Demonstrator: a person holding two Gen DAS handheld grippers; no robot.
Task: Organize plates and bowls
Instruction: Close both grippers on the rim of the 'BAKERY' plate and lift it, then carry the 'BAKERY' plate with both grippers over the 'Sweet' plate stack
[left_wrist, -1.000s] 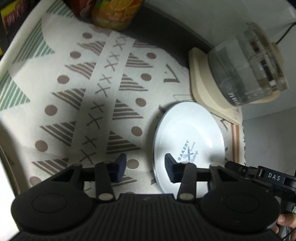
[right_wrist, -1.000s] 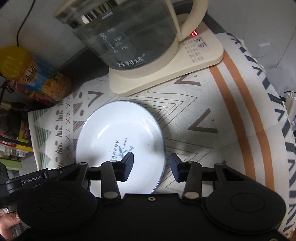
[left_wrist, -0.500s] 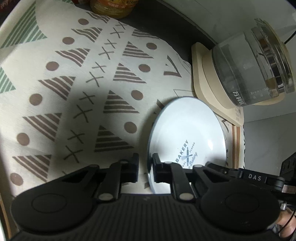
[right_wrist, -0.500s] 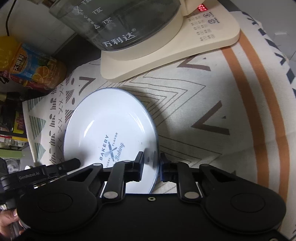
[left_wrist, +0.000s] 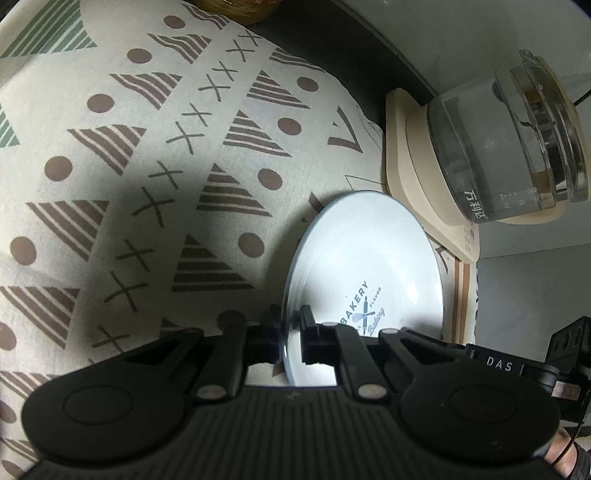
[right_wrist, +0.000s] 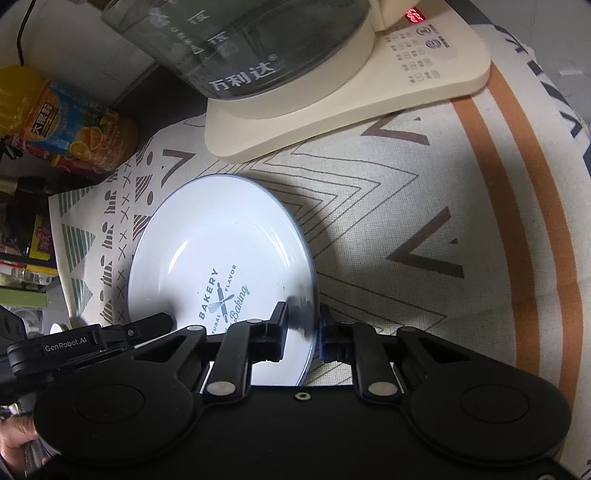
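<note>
Both tongs, left (left_wrist: 291, 338) and right (right_wrist: 301, 328), clamped on white plate (right_wrist: 221, 251) rim, near edge hidden behind them.

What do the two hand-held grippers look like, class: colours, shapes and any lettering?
Both grippers, left gripper and right gripper, are matte black, with ribbed bodies, round hubs, silver rivets and two linked fingers. The left's side reads GenRobot.AI; the right's reads DAS.

Open cloth (left_wrist: 110, 229) fills left and centre of the left wrist view, free to pass. Kettle (left_wrist: 509, 147) on its cream base (right_wrist: 369, 96) blocks the upper right, just beside the plate (right_wrist: 221, 258) rim. Bottle (right_wrist: 74, 125) crowds the right wrist view's upper left. Cloth right of the plate is bare.
</note>
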